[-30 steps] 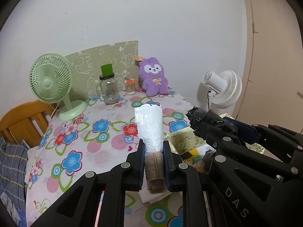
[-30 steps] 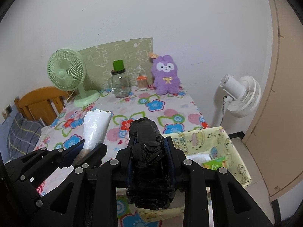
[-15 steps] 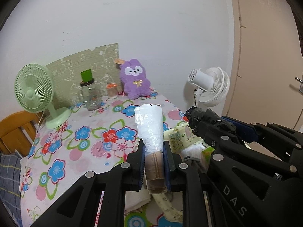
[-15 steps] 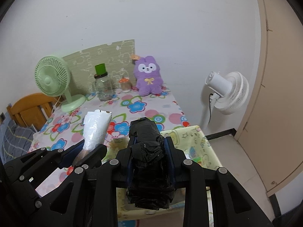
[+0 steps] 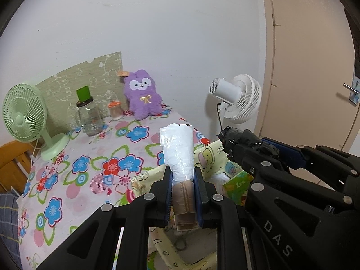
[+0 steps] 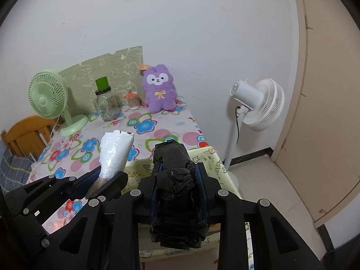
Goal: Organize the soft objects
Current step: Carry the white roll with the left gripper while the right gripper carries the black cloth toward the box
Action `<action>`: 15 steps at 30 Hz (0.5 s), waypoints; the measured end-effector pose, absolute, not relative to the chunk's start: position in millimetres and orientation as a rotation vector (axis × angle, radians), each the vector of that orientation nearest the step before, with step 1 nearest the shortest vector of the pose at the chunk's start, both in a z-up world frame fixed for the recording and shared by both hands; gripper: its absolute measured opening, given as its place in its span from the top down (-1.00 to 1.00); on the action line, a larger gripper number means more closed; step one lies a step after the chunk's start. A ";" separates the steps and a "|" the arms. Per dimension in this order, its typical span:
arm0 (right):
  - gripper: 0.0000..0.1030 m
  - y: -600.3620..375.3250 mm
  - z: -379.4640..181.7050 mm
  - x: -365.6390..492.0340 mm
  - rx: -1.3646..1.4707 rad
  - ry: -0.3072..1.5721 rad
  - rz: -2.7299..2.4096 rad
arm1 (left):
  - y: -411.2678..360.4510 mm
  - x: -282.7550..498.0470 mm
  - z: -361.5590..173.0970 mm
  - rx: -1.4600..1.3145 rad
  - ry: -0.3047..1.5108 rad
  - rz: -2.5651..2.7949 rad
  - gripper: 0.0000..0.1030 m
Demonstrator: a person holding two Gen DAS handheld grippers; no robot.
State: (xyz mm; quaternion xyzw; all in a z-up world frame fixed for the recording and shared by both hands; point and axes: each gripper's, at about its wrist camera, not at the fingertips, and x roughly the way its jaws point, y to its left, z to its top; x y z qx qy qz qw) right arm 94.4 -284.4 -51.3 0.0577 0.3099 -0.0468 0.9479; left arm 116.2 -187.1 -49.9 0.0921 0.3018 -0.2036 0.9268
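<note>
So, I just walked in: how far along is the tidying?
Done: a green pack already lies in the yellow bin. In hand: the left gripper holds a white roll, the right gripper a black roll. Left: dropping both in.

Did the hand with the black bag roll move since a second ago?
Yes. The right gripper has swung right: the purple bunny and green fan sit further left in its view, and the yellow basket now lies underneath.
</note>
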 end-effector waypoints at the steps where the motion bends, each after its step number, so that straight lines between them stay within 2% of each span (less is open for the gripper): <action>1: 0.38 -286.7 -52.5 95.1 0.120 0.633 -0.098 | -189.1 117.0 -50.9 0.190 0.622 -0.422 0.70; 11: 0.38 -304.4 -68.2 104.6 0.154 0.664 -0.124 | -207.9 131.5 -72.5 0.216 0.681 -0.458 0.70; 15: 0.38 -310.1 -75.6 108.4 0.165 0.681 -0.135 | -213.5 135.5 -80.6 0.224 0.709 -0.466 0.59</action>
